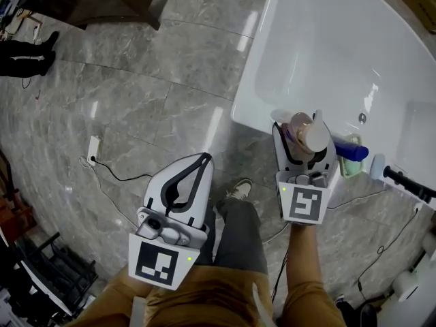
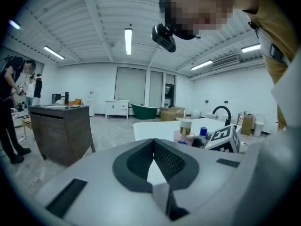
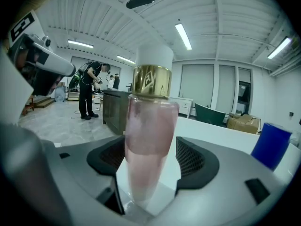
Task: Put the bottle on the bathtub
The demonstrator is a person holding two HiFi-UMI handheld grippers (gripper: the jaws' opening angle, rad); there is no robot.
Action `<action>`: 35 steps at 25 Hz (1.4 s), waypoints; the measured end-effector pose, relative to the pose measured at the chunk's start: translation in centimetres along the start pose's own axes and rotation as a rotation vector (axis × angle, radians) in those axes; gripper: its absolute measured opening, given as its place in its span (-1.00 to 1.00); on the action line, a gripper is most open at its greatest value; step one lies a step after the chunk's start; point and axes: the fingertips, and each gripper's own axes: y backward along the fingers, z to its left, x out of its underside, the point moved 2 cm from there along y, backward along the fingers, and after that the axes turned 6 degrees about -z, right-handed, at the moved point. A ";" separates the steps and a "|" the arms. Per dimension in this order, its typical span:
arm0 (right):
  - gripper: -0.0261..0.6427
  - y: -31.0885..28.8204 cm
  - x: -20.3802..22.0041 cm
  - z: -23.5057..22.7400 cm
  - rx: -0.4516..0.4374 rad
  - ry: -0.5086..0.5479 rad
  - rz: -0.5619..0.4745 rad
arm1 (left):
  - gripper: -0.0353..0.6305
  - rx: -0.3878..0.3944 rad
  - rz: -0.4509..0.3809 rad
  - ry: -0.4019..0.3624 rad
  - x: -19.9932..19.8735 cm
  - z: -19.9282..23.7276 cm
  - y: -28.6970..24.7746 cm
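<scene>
Two grippers: my right gripper [image 1: 304, 140] clamps bottle [image 3: 149, 140] beside tub [image 1: 327, 39], upper right; my left gripper [image 2: 154, 147] closed, empty.

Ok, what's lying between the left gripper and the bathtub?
Only grey floor tiles lie between the left gripper and the bathtub; the head view shows that stretch bare.

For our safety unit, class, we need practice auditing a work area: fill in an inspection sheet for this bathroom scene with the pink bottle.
Surface: white bathtub; grey marble floor.
Job's things: pink bottle, gold collar, white cap, held upright at the tub's edge.
Clutter: blue bottle and black faucet by the rim.
Tongs: right tongs shut on the pink bottle; left tongs shut, empty.
Cables: black cable from a power strip on the floor.
Surroundings: dark cabinet; person in black, far off.
</scene>
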 end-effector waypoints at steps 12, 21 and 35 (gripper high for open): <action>0.03 4.1 -0.2 0.4 0.096 0.000 0.101 | -0.87 0.029 -0.032 0.001 -1.5 0.0 2.5; 0.00 8.8 -3.4 1.9 0.147 -0.036 0.078 | -0.87 0.056 -0.063 -0.010 -4.2 -0.1 6.3; -0.91 16.3 -14.4 2.5 0.261 -0.098 0.081 | -0.87 0.113 -0.107 -0.006 -13.2 -0.3 11.5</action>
